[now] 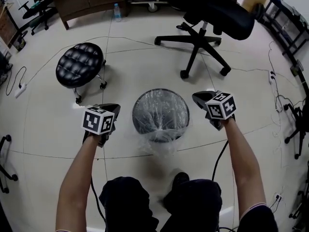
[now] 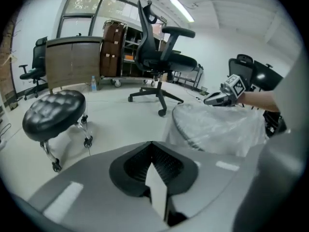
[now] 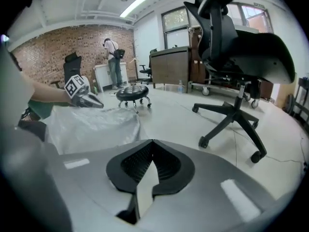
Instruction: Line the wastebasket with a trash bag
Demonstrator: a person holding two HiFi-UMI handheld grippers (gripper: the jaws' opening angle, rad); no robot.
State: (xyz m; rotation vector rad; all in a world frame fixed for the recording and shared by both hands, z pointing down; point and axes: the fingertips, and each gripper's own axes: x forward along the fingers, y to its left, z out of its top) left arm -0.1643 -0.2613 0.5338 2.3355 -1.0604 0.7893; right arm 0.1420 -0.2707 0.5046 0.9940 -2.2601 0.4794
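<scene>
Closed on nothing, your left gripper [image 1: 113,109] and right gripper [image 1: 199,98] flank the wastebasket [image 1: 135,115], equally near; trash bag [image 1: 163,142] slack bunches at its near rim.

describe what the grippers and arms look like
The left gripper and right gripper are black-shelled, each topped by a white cube with black square markers. A black cable trails from each. Up close, grey housings hold black ribbed fingers. Forearms are bare; a dark short sleeve shows.

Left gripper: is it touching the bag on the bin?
Apart. The head view shows bare floor between the left gripper and the bag. The left gripper view shows its jaws shut on nothing.
</scene>
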